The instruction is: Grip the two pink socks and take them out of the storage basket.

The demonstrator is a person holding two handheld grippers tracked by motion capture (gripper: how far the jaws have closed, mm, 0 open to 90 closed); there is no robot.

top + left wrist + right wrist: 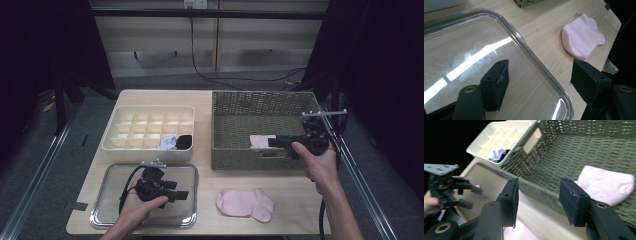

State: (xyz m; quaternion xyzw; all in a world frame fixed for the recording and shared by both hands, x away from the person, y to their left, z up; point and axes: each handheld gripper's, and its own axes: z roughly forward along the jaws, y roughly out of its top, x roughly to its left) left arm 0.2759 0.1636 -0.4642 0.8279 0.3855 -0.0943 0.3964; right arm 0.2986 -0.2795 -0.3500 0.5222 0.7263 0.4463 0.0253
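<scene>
Right gripper view alone shows basket (579, 142) holding pink sock (607, 183) — folded.

We are seeing the table (295, 187) carrying four things: the compartment box (148, 131) lying at the far left, the woven basket (260, 107) standing to its right, the tray (107, 200) lying in front of the box, and one sock (245, 204) lying to the tray's right, before the basket. Another sock (261, 141) is lying inside the basket, and two folded items, probably socks (176, 142), are sitting in the box's near-right compartments.
</scene>
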